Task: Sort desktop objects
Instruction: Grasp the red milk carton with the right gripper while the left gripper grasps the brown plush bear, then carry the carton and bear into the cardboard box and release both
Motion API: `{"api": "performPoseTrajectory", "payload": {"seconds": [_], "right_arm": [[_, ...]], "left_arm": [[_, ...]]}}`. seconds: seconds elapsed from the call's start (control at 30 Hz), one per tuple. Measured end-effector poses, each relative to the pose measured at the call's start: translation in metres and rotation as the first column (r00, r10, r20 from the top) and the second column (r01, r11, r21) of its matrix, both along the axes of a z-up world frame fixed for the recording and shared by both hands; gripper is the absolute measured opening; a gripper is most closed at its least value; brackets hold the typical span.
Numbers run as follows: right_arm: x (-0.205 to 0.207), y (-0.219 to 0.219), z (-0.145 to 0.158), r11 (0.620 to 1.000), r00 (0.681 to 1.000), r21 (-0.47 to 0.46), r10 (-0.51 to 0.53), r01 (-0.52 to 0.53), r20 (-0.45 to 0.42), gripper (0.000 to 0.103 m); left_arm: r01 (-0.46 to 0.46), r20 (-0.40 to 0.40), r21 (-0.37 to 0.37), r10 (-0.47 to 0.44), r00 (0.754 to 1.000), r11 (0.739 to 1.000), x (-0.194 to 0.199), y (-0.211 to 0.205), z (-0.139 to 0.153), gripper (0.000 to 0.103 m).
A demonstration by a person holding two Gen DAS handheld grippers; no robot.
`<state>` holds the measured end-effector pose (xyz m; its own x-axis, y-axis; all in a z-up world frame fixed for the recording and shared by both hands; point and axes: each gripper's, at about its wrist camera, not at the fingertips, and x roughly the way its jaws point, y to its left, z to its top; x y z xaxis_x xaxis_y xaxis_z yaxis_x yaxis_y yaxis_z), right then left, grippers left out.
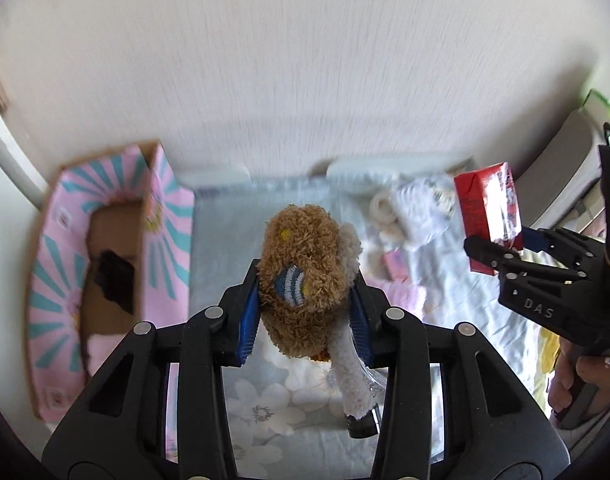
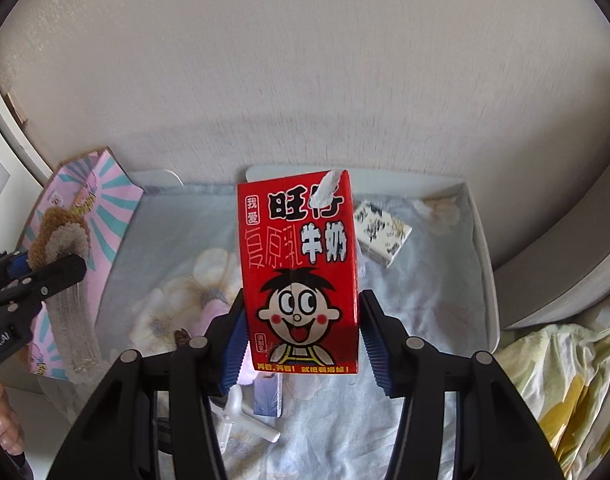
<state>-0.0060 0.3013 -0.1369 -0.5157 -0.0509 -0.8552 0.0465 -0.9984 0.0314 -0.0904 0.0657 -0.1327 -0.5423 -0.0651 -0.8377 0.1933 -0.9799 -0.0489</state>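
In the left view, our left tool (image 1: 305, 312) squeezes a fluffy brown toy (image 1: 301, 276) above the bench (image 1: 217, 240); its dangling tail could snag. In the right view, our right tool (image 2: 303, 340) pinches the red milk box (image 2: 299, 272) low down, so it might tip out.

Plush toy (image 1: 301, 276) between left gripper (image 1: 305, 316) pads, above cloth-lined tray (image 2: 483, 256) — cardboard box (image 1: 105, 256) left of tray. Milk carton (image 2: 299, 272) in right gripper (image 2: 305, 344), further right — small patterned box (image 2: 381, 236) behind, in tray.
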Motion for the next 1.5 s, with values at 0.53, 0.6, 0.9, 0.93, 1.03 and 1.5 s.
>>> {"api": "performPoseTrajectory", "payload": {"seconds": [0.53,0.6,0.9,0.93,1.03,1.5], "right_arm": [[-0.028,-0.130,0.085,0.960,0.949,-0.007,0.275,-0.279,-0.156,0.049],[-0.036,-0.157,0.087,0.943,0.933,-0.014,0.325,-0.331,-0.151,0.049],[-0.066,-0.267,0.047,0.871,0.872,-0.048,0.488,-0.489,-0.040,0.049],[-0.069,-0.276,0.039,0.866,0.868,-0.052,0.497,-0.497,-0.019,0.049],[-0.074,-0.300,0.014,0.852,0.852,-0.061,0.522,-0.520,0.041,0.049],[-0.083,-0.326,-0.023,0.828,0.816,-0.126,0.560,-0.546,0.141,0.053]], "left_arm": [[-0.249,-0.131,-0.110,0.234,0.963,0.962,0.067,-0.107,0.094,0.036],[-0.296,-0.117,-0.141,0.281,0.952,0.945,0.078,-0.125,0.090,0.036],[-0.449,-0.001,-0.076,0.450,0.893,0.890,0.112,-0.180,0.037,0.036],[-0.453,0.010,-0.066,0.455,0.890,0.889,0.114,-0.184,0.030,0.036],[-0.472,0.059,-0.028,0.473,0.879,0.881,0.121,-0.196,0.007,0.036],[-0.461,0.080,0.064,0.456,0.886,0.885,0.120,-0.210,-0.019,0.058]]}}
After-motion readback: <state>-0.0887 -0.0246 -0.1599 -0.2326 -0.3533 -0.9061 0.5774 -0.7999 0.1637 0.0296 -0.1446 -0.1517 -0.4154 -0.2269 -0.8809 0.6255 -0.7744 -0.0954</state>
